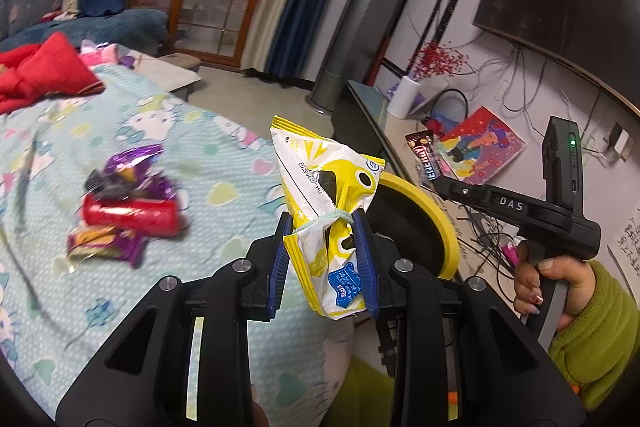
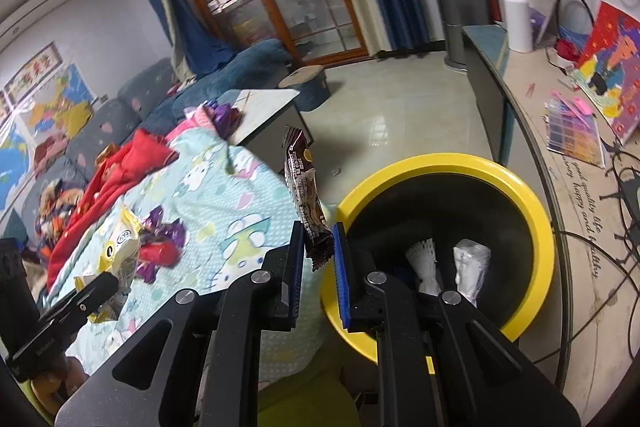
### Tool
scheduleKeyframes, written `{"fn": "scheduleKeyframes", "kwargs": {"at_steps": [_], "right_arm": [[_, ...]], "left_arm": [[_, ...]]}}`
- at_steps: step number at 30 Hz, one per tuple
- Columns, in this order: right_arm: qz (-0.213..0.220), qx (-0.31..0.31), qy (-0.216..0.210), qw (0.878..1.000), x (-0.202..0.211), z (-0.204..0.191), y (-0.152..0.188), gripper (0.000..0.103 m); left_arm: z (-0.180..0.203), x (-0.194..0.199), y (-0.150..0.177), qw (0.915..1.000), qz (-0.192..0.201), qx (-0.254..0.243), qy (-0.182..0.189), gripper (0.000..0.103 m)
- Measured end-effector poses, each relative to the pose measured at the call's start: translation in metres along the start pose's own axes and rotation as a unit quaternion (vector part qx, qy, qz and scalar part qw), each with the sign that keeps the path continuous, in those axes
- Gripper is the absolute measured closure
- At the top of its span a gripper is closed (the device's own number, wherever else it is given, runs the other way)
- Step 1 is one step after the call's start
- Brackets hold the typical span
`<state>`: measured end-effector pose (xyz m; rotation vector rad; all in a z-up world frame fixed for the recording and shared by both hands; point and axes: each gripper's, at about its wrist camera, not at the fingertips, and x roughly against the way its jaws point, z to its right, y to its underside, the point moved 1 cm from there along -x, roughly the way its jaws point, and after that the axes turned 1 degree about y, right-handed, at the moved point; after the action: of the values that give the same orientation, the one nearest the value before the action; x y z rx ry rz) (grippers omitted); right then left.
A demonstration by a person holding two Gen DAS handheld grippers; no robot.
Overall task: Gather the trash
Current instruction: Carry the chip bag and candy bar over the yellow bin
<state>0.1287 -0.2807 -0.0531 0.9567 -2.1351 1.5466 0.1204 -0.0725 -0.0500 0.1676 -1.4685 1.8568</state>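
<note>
- Far left on the bed (image 1: 168,147), over the pale blue cartoon-print cover, I've got a red garment (image 1: 44,73) bunched up near the far edge.
- Nearer me on that cover sits a little heap of trash: purple wrappers (image 1: 132,167), a red tube-shaped packet (image 1: 132,217) touching them, and one orange and purple wrapper (image 1: 106,243) just beneath. All a bit blurred.
- Centre now: my left hand-held gripper (image 1: 324,227) is pinching a crumpled yellow and white snack bag (image 1: 324,187), blue pads pressed into its waist, the top of the bag standing up above the fingers.
- Right behind that bag I can see the yellow rim of the trash bin (image 1: 434,211), black inside, standing on the floor between the bed and the desk (image 1: 404,135).
- From the right wrist view, my right hand-held gripper (image 2: 318,239) is clamped on a dark brown wrapper (image 2: 304,195), held upright, right by the bin's near-left rim, at the bed's edge.
- Down in the bin: a white shuttlecock (image 2: 422,259) and a white crumpled packet (image 2: 472,263), side by side.
- Right side, a hand (image 1: 552,287) in a green sleeve grips that right tool's handle.
- On the desk: a white roll (image 1: 404,97), a colourful painting (image 1: 480,143) and tangled cables (image 1: 484,227).
</note>
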Motion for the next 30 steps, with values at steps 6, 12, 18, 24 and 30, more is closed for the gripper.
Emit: {"fn": "scheduleKeyframes", "kwargs": {"at_steps": [6, 12, 18, 24, 30], "right_arm": [[0.012, -0.031, 0.009, 0.999, 0.006, 0.022, -0.002, 0.089], [0.015, -0.051, 0.012, 0.998, 0.007, 0.036, -0.002, 0.089], [0.020, -0.067, 0.026, 0.997, 0.009, 0.051, -0.003, 0.089], [0.017, -0.089, 0.040, 0.995, 0.008, 0.071, -0.002, 0.089], [0.007, -0.106, 0.053, 0.993, 0.003, 0.088, 0.001, 0.089]], "left_arm": [[0.020, -0.017, -0.005, 0.9997, -0.008, -0.018, 0.016, 0.080], [0.034, -0.032, -0.008, 0.9991, -0.018, -0.032, 0.023, 0.080], [0.044, -0.046, -0.009, 0.9982, -0.026, -0.043, 0.032, 0.080], [0.057, -0.064, -0.007, 0.9968, -0.040, -0.053, 0.044, 0.080], [0.067, -0.078, -0.001, 0.9951, -0.052, -0.066, 0.052, 0.079]]}}
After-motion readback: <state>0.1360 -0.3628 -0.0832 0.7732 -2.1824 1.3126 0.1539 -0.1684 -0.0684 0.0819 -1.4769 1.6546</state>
